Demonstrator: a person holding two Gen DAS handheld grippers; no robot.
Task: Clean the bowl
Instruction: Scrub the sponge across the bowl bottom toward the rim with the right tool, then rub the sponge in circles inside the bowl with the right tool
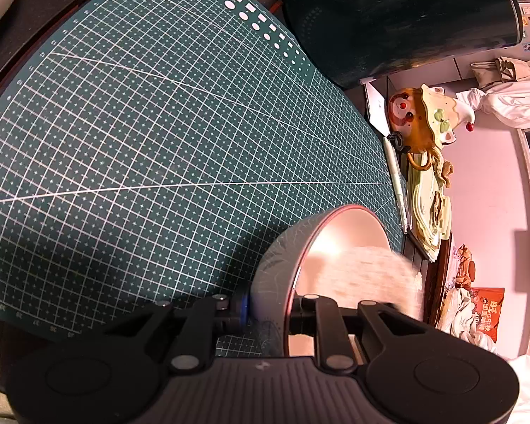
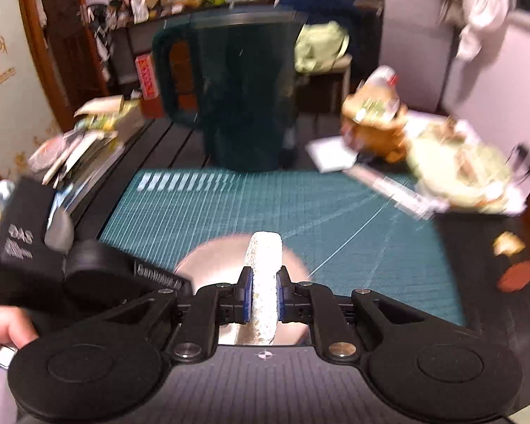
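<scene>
In the left wrist view my left gripper (image 1: pixel 266 312) is shut on the rim of a bowl (image 1: pixel 275 265), grey outside and pink inside, tipped up on its edge above the green cutting mat (image 1: pixel 159 141). A pale, blurred sponge (image 1: pixel 367 272) lies against the bowl's inside. The right wrist view shows my right gripper (image 2: pixel 264 298) shut on that white sponge (image 2: pixel 263 265), which stands upright between the blue pads. The bowl (image 2: pixel 212 265) lies blurred just behind the sponge, with the left gripper's black body (image 2: pixel 53 265) at its left.
A large dark green jug (image 2: pixel 229 88) stands at the mat's far edge. A ceramic figure (image 1: pixel 417 120) and a stack of pale plates (image 1: pixel 431 205) sit beside the mat, with a pen (image 1: pixel 397 183) along its edge. Papers and clutter (image 2: pixel 84 141) lie at the left. A hand (image 2: pixel 3 328) holds the left gripper.
</scene>
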